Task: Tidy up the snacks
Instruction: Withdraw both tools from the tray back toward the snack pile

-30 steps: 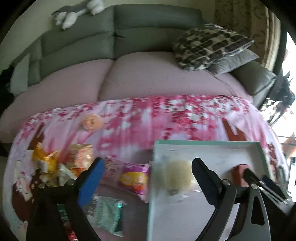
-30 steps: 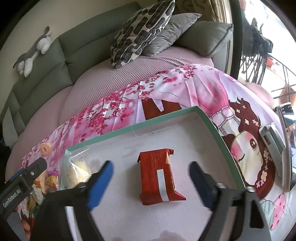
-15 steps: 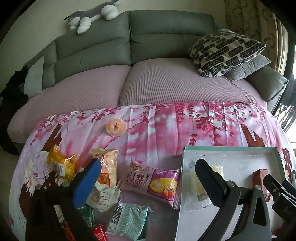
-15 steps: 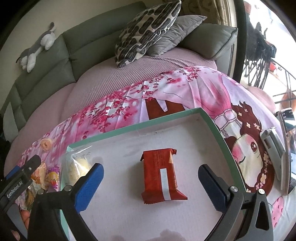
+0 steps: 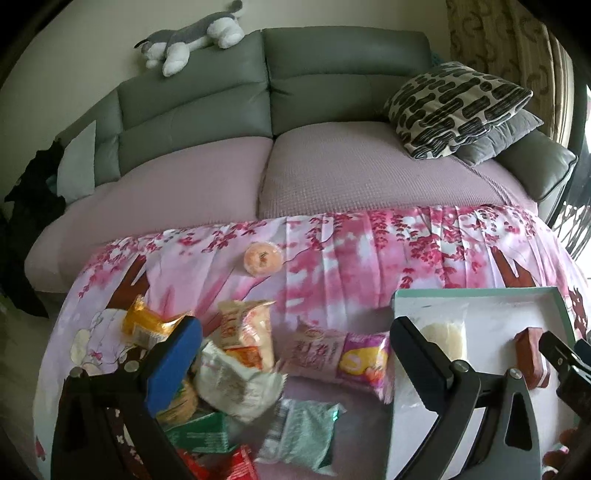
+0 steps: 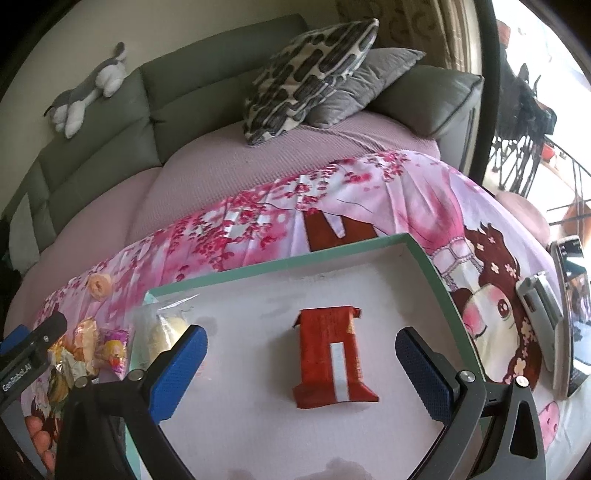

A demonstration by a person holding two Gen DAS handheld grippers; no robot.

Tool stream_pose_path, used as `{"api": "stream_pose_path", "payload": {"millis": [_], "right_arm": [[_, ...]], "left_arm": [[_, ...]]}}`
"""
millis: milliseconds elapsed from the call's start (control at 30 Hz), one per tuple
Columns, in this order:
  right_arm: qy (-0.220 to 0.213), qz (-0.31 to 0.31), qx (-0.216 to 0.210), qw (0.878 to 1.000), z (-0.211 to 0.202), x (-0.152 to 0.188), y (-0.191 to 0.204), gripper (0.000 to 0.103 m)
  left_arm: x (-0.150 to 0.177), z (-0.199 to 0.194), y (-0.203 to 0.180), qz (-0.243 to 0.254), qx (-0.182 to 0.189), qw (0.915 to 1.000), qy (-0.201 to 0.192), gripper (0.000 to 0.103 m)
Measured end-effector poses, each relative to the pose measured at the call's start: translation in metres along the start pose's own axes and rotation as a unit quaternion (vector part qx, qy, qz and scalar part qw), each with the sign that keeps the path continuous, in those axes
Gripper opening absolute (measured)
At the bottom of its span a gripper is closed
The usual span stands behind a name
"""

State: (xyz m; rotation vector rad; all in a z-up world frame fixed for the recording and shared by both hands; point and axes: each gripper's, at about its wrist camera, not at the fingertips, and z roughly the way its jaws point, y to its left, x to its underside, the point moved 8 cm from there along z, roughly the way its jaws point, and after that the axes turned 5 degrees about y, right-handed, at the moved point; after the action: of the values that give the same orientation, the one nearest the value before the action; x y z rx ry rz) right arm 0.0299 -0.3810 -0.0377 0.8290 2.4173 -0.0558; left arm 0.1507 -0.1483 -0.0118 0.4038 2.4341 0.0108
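Two snacks in green-rimmed tray (image 6: 288, 263) on floral cloth (image 5: 354, 254), perhaps bedsheet.

home living room | grey sofa (image 5: 266, 122) | patterned cushion (image 5: 454, 107) | plush toy (image 5: 192, 33)

The left claw (image 5: 295, 343) and the right claw (image 6: 301, 354) both hang spread wide, holding nothing.

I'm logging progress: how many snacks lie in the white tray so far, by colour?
Red packet: 1
Clear bag with a pale bun: 1
Total in the tray: 2
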Motion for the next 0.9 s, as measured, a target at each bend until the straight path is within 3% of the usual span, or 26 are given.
{"api": "stream_pose_path", "payload": {"millis": [367, 633, 900], "right_arm": [[0.023, -0.036, -0.079, 0.996, -0.01, 0.011, 0.061, 0.103], [0.027, -0.088, -0.095, 0.991, -0.018, 0.024, 0.104, 0.103], [0.024, -0.154, -0.076, 0.985, -0.025, 0.049, 0.149, 0.103]], "left_arm": [[0.037, -0.025, 0.074, -0.035, -0.065, 0.997, 0.023, 0.102], [0.07, -0.044, 0.122, -0.089, -0.099, 0.9908, 0.023, 0.101], [0.095, -0.064, 0.165, -0.164, -0.111, 0.98, 0.019, 0.101]]}}
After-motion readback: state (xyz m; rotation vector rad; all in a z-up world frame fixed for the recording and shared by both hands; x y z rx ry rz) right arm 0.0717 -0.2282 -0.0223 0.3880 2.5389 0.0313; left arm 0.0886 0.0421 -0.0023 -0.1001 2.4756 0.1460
